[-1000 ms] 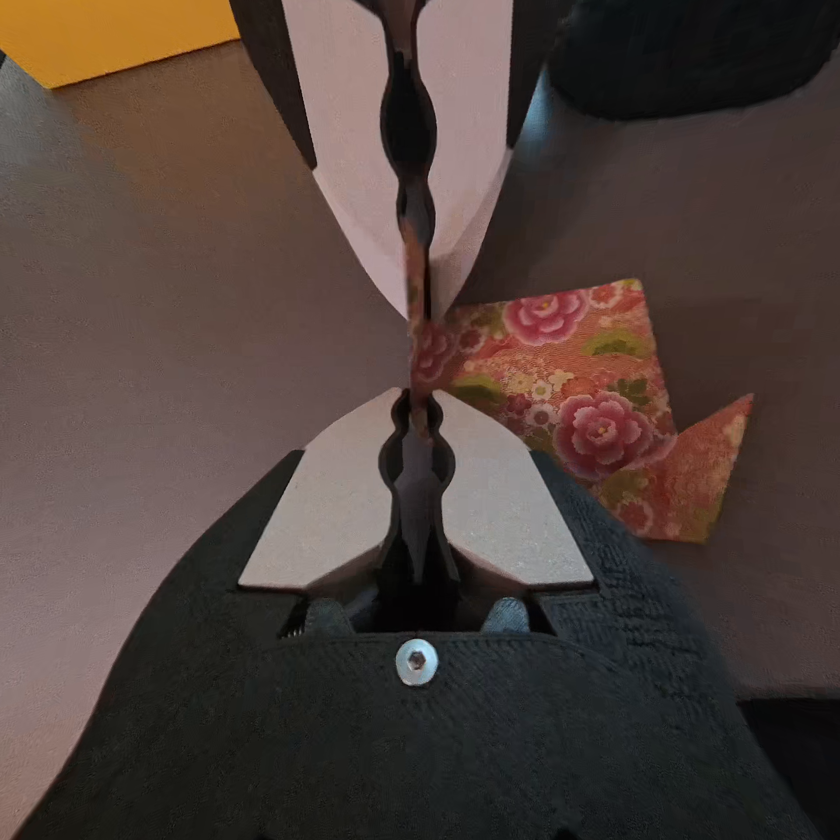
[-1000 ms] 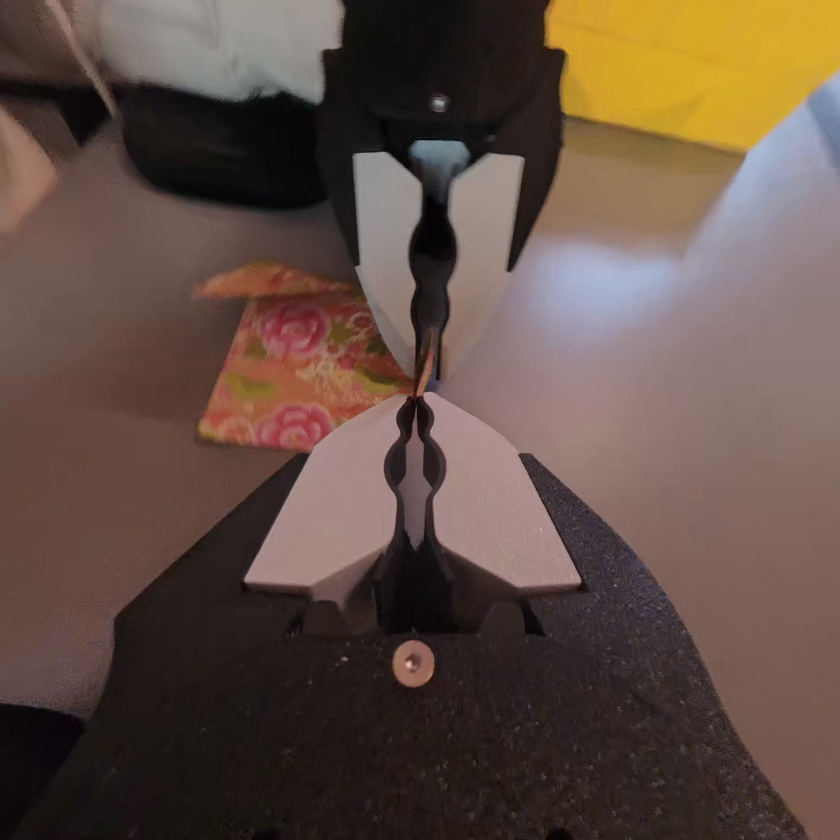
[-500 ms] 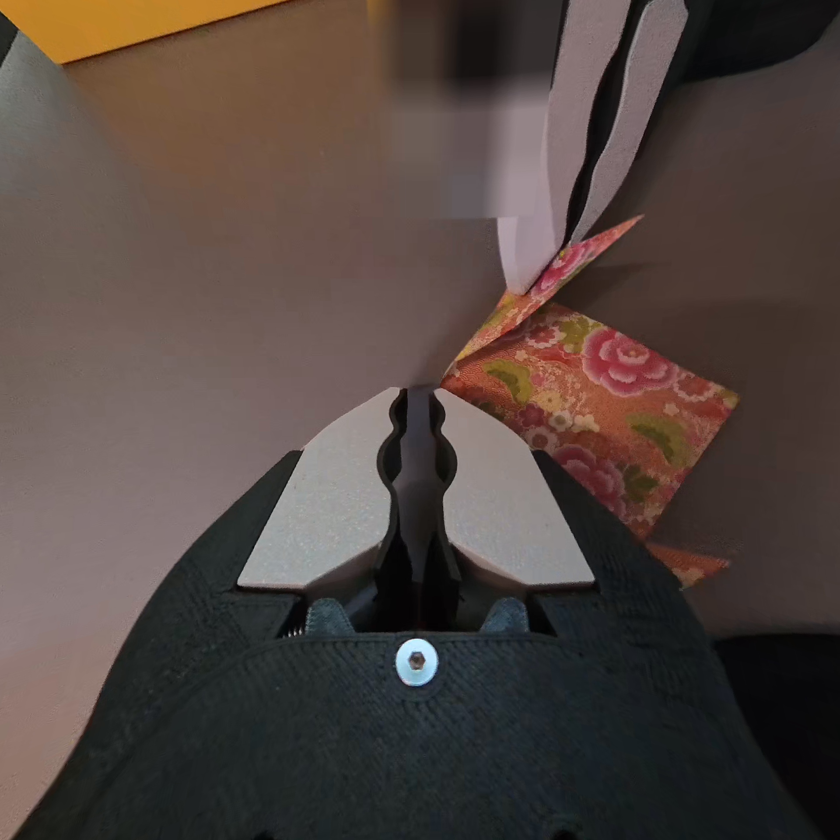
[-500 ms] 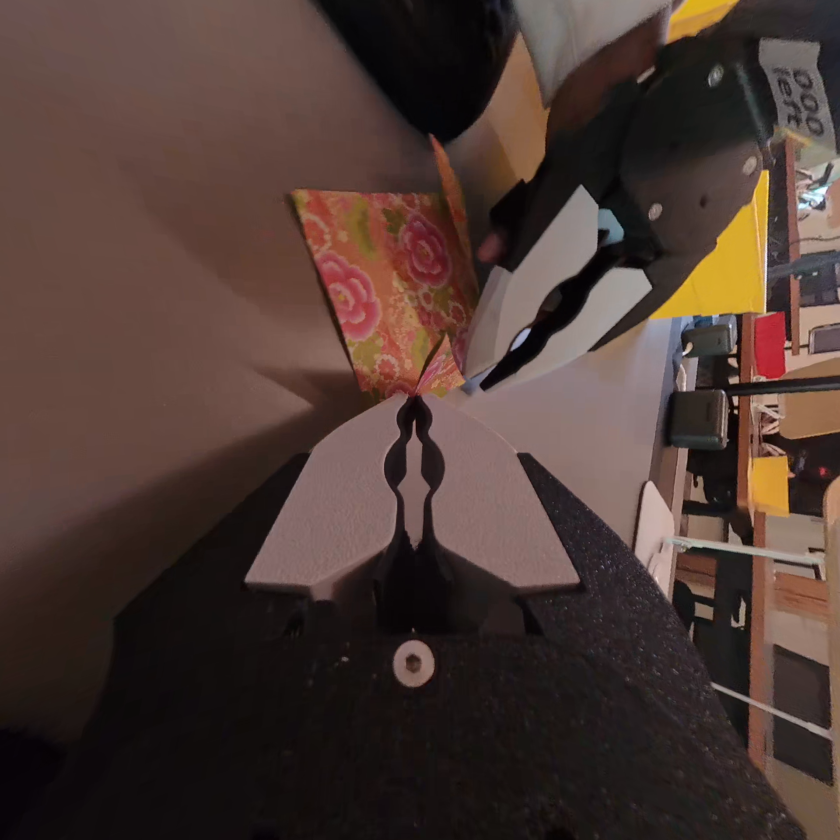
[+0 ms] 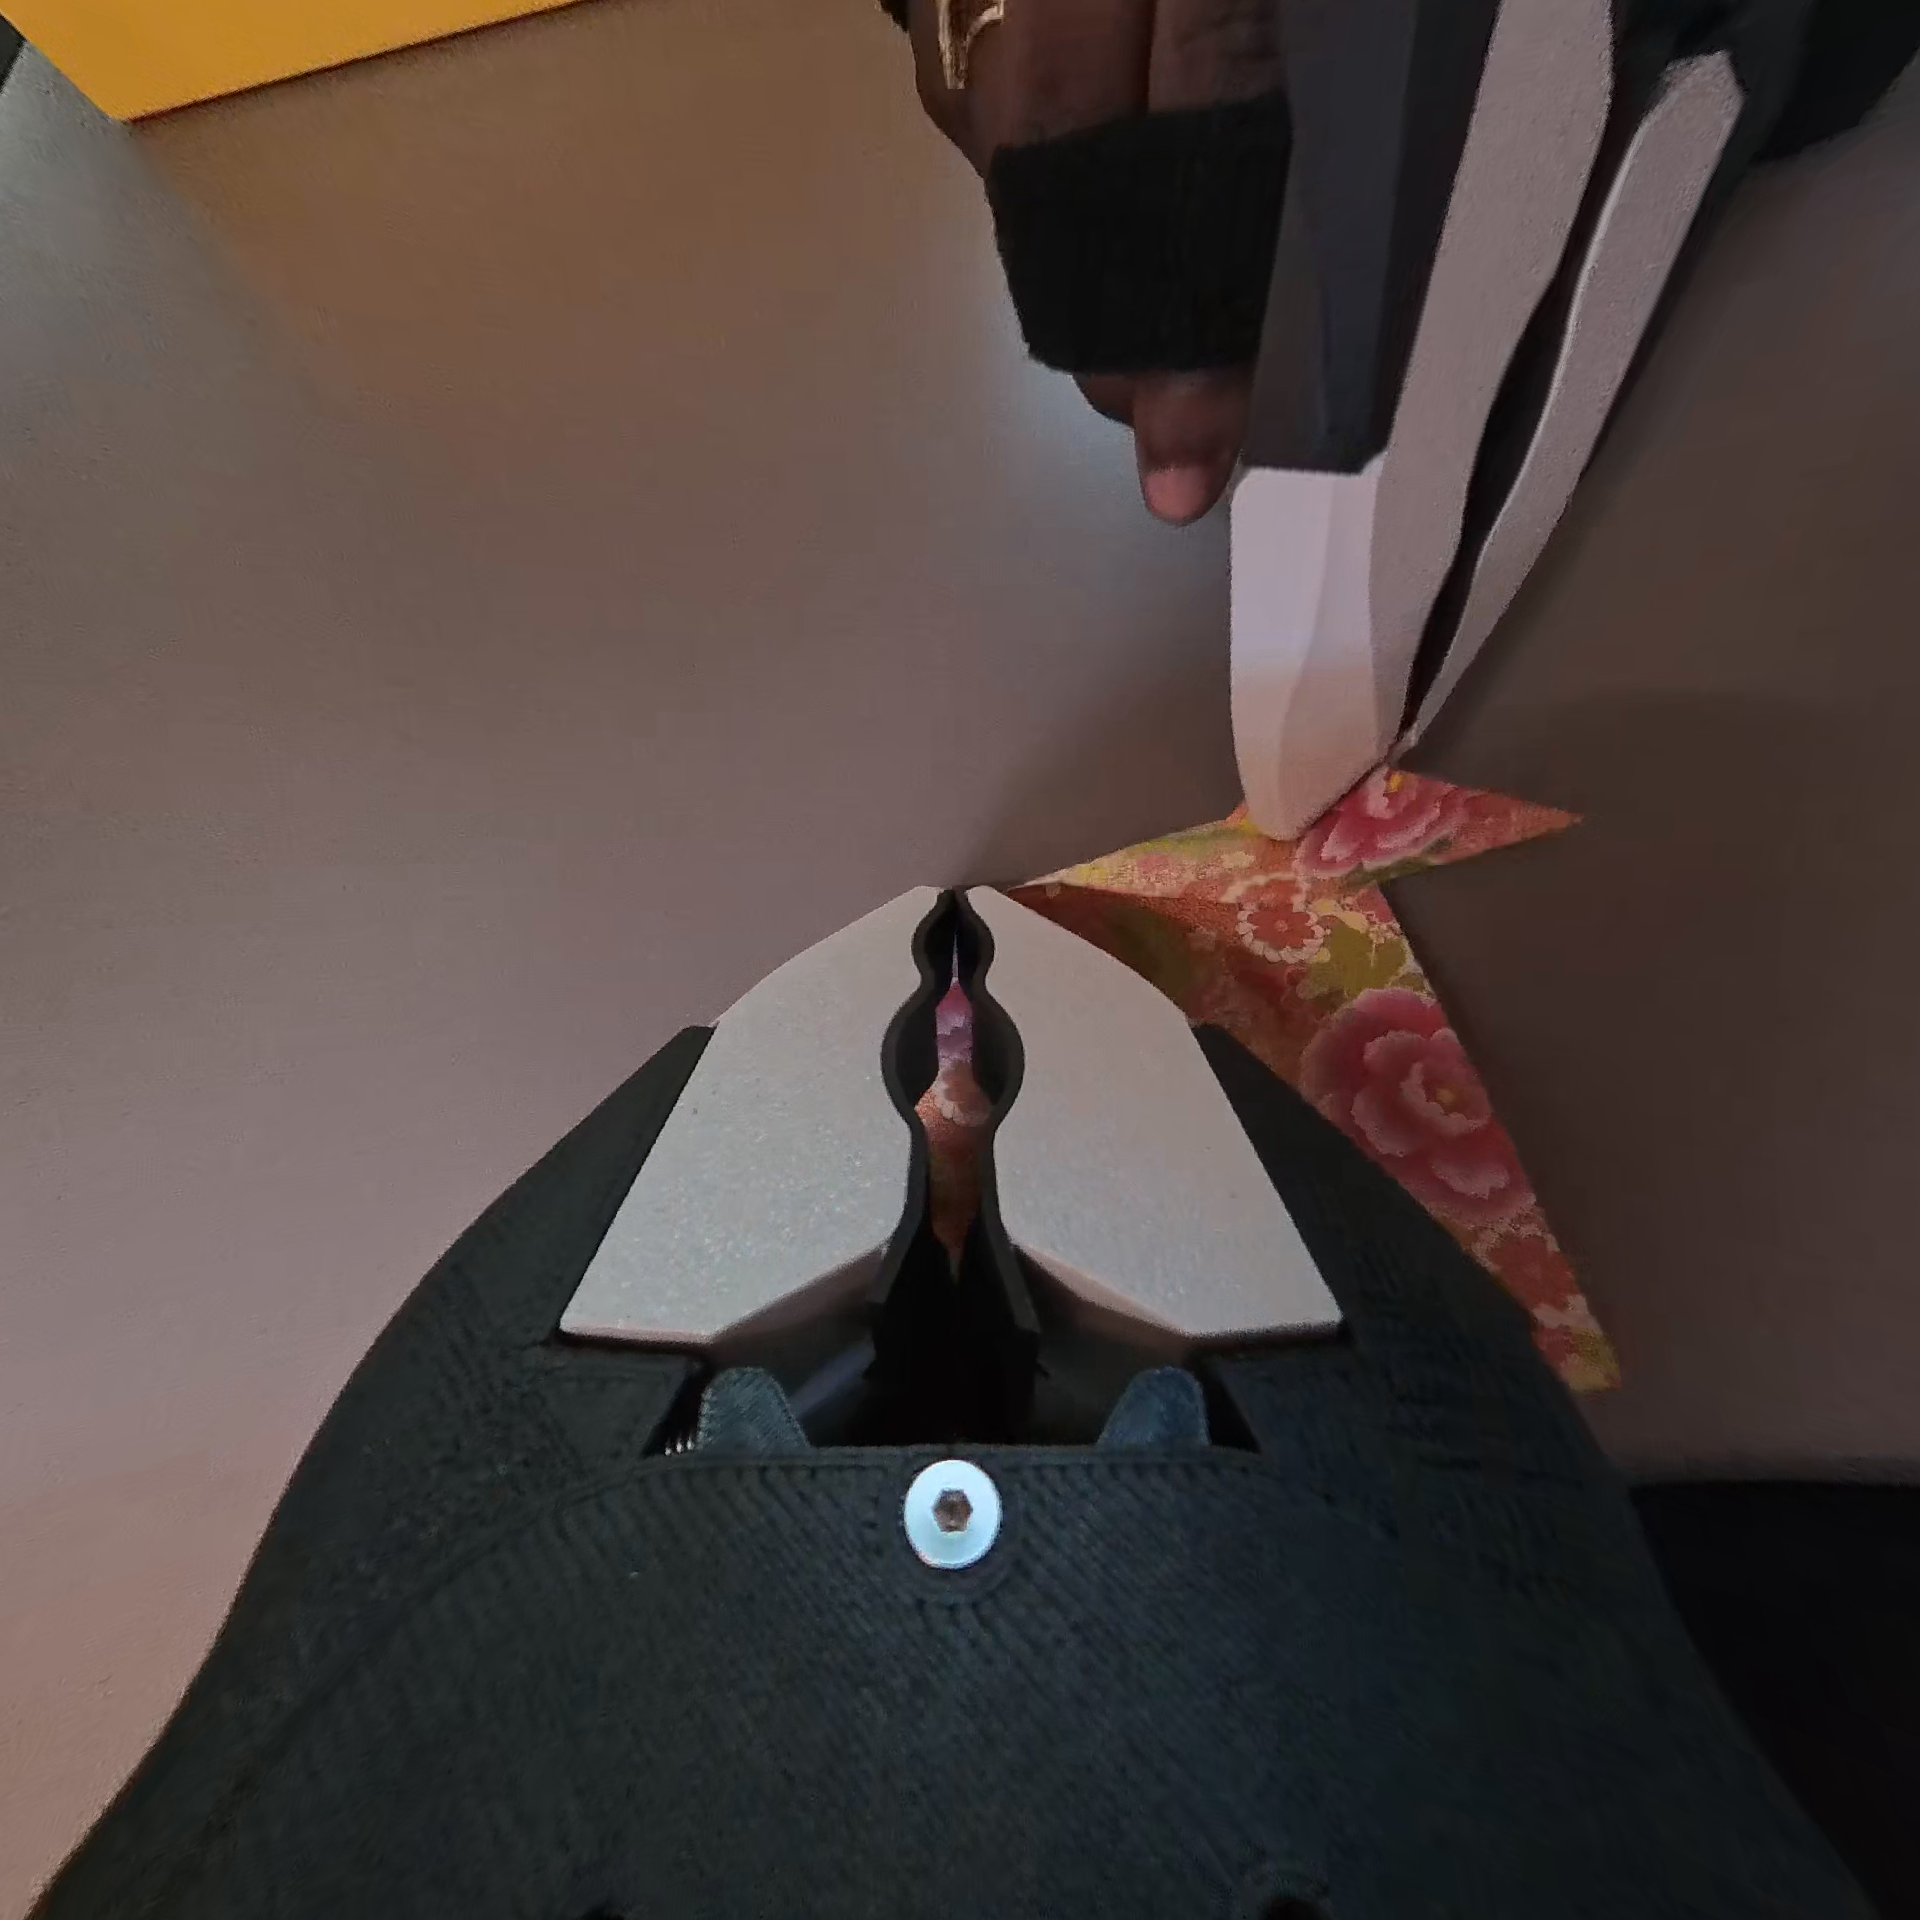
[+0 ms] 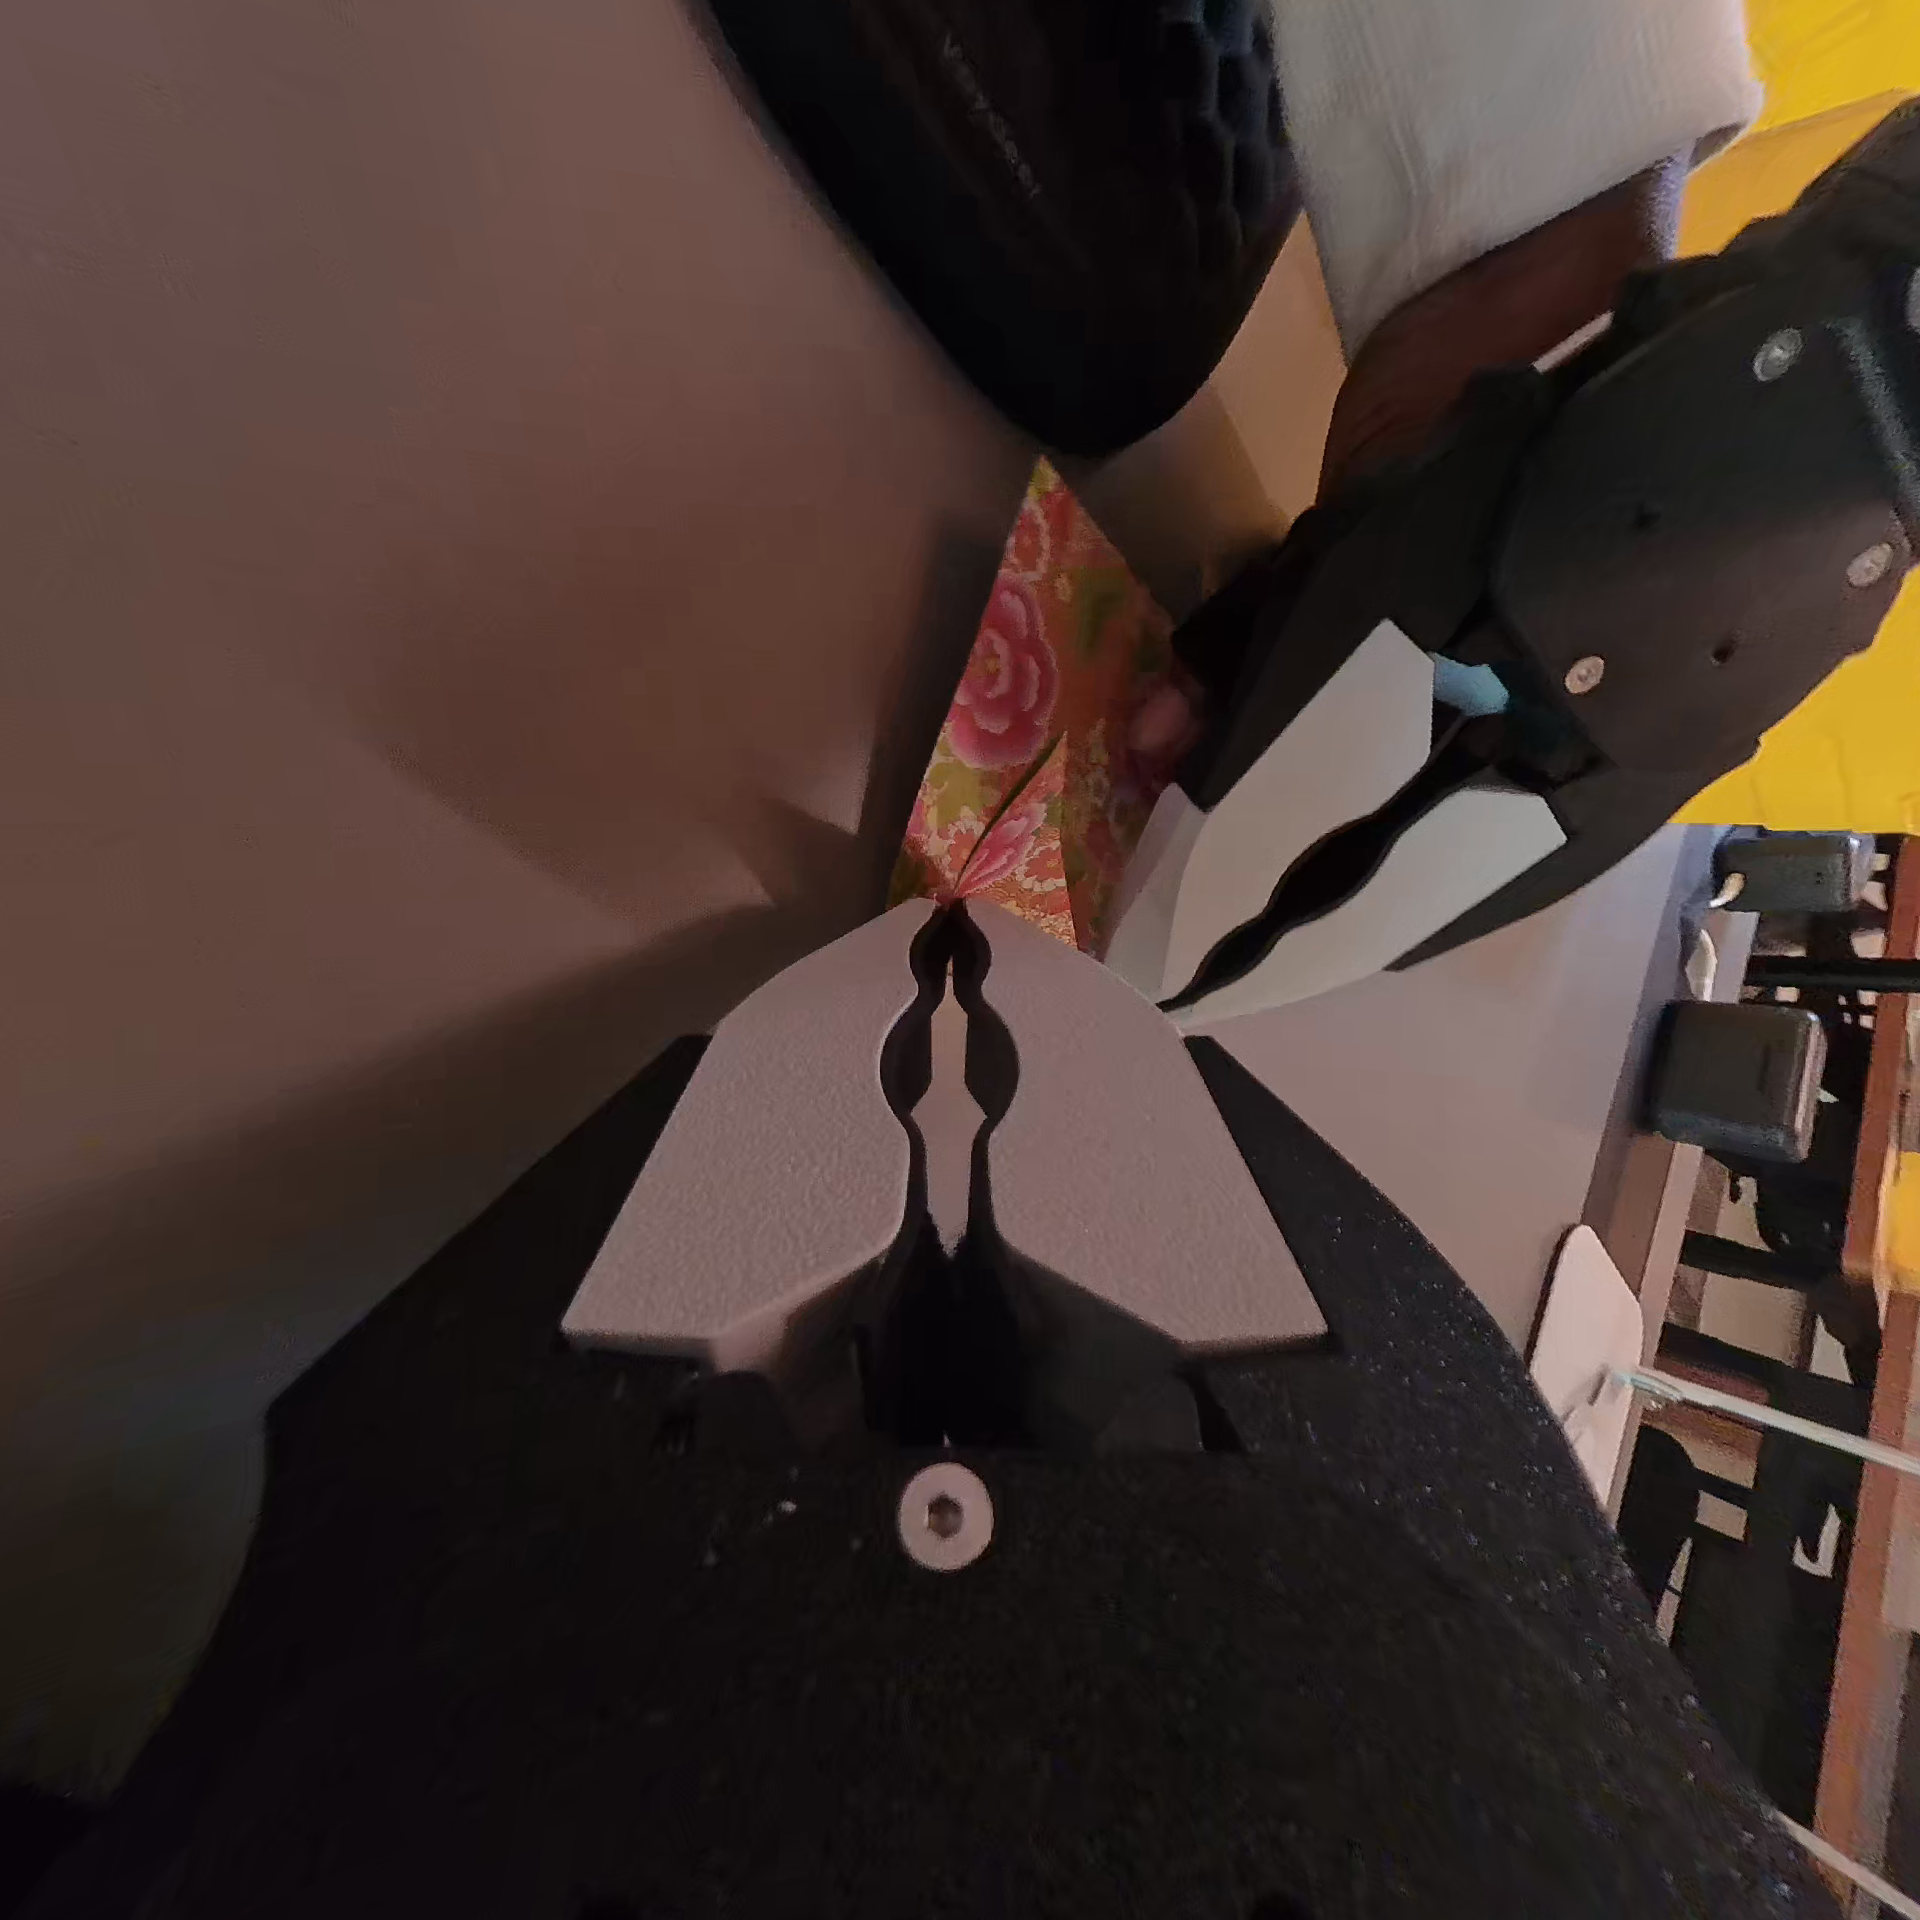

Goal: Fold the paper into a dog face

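Observation:
The floral orange-and-pink paper [image 5: 1371, 1070] is partly folded and lies on the grey-brown table [image 5: 520, 623]. My left gripper [image 5: 954, 899] is shut, low over the paper's left part. The paper's face shows through the hollow behind the closed tips, and no paper shows between them. My right gripper [image 6: 951, 909] is turned on its side and shut on a pointed flap [image 6: 1013, 821] of the paper [image 6: 1018, 665]. In the left wrist view the right gripper [image 5: 1392, 748] pinches that flap [image 5: 1455, 821] and holds it raised. The left gripper [image 6: 1169, 1000] shows shut beside the paper in the right wrist view.
A person's hand in a black fingerless glove [image 5: 1143, 208] holds the right gripper. A black bag-like object [image 6: 1018, 208] and a white cloth [image 6: 1455, 125] lie on the table beyond the paper. A yellow surface [image 5: 208, 42] borders the table's far edge. Furniture [image 6: 1745, 1081] stands past the table's side. The left gripper's tips are roughly 6 cm from the right gripper's.
My left gripper let go of the paper's corner, opened slightly, then shut again low over the paper. My right gripper kept its hold, rolled onto its side and carried the flap over.

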The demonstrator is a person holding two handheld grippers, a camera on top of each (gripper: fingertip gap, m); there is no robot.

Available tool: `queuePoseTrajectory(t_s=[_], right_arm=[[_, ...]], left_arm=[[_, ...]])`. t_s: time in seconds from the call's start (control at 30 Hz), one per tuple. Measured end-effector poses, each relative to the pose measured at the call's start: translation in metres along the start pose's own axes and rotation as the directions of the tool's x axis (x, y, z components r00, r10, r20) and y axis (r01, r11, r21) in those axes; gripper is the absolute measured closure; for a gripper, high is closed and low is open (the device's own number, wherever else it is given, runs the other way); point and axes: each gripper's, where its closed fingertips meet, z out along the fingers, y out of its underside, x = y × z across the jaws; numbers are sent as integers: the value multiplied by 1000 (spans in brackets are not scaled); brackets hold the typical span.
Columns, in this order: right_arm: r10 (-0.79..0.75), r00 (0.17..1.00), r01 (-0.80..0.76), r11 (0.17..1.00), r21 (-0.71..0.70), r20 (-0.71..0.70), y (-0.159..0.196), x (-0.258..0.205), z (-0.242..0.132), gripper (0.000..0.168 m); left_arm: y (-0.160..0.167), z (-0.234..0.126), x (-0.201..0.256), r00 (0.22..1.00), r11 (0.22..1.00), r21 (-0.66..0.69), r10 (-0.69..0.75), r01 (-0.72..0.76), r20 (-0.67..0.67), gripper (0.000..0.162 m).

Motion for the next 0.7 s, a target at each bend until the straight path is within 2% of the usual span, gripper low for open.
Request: queuePoseTrajectory(t_s=[0.33, 0.53, 0.7], right_arm=[[75, 976, -71, 997, -27, 202, -6, -1, 9, 168], [-79, 965, 106, 990, -96, 252, -6, -4, 14, 168], [-117, 961, 150, 982, -116, 249, -6, -4, 13, 168]], left_arm=[[1, 0, 0, 991, 993, -9, -118, 117, -57, 162], [1, 1, 0, 988, 990, -11, -140, 139, -62, 162], [1, 1, 0, 984, 987, -12, -161, 161, -78, 162]])
